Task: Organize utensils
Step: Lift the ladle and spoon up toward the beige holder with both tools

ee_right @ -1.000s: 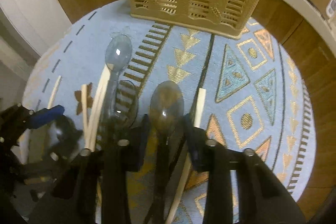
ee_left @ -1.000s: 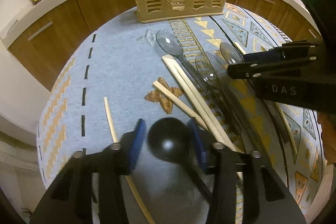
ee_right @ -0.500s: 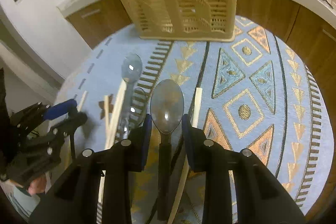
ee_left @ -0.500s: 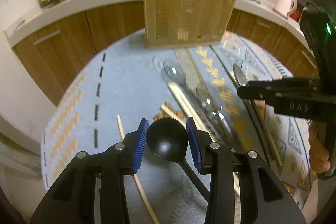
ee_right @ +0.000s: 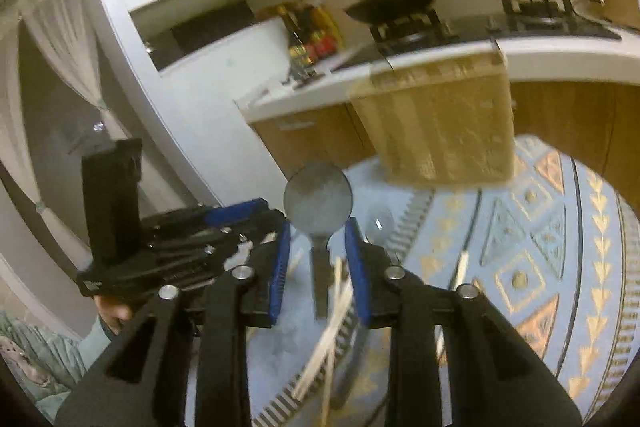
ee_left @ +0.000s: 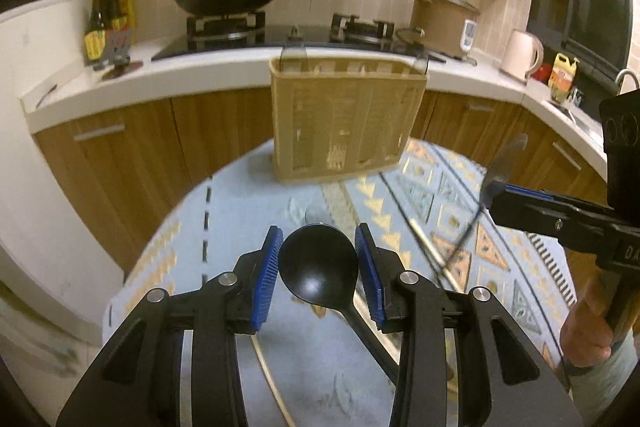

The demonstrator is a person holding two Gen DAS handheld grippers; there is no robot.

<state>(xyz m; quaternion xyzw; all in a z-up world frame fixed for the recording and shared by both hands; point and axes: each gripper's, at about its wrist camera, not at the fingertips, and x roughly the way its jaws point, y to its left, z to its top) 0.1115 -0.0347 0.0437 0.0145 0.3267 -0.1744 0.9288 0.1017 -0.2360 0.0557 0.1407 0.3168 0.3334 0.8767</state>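
The left gripper (ee_left: 318,269) is clamped on a black spoon (ee_left: 318,267), its blue pads (ee_left: 269,275) pressing the two sides of the bowl while the handle trails down and to the right beneath the fingers; held by the bowl this way, the handle hangs free as the leading end, which would suit dropping it handle-first into a slot. The right gripper (ee_right: 318,253) is closed on a clear grey spoon (ee_right: 318,199), gripping the neck just below the bowl, so the round bowl stands up above the fingertips and the handle runs back between the fingers. Both spoons are lifted clear of the patterned blue mat (ee_left: 240,347). Straight ahead, at the far edge of that mat and in front of the wooden cabinets, stands the tan slotted utensil basket (ee_left: 344,123), upright and open at the top; it looks like the place the spoons are meant to go, and both grippers point toward it. On the mat below, wooden chopsticks (ee_right: 328,323) lie crossed near the right gripper and another clear spoon (ee_right: 378,223) lies farther off, near the basket's foot, so more sorting appears to remain. Motion blur softens the basket, so its separate compartments cannot be told apart.
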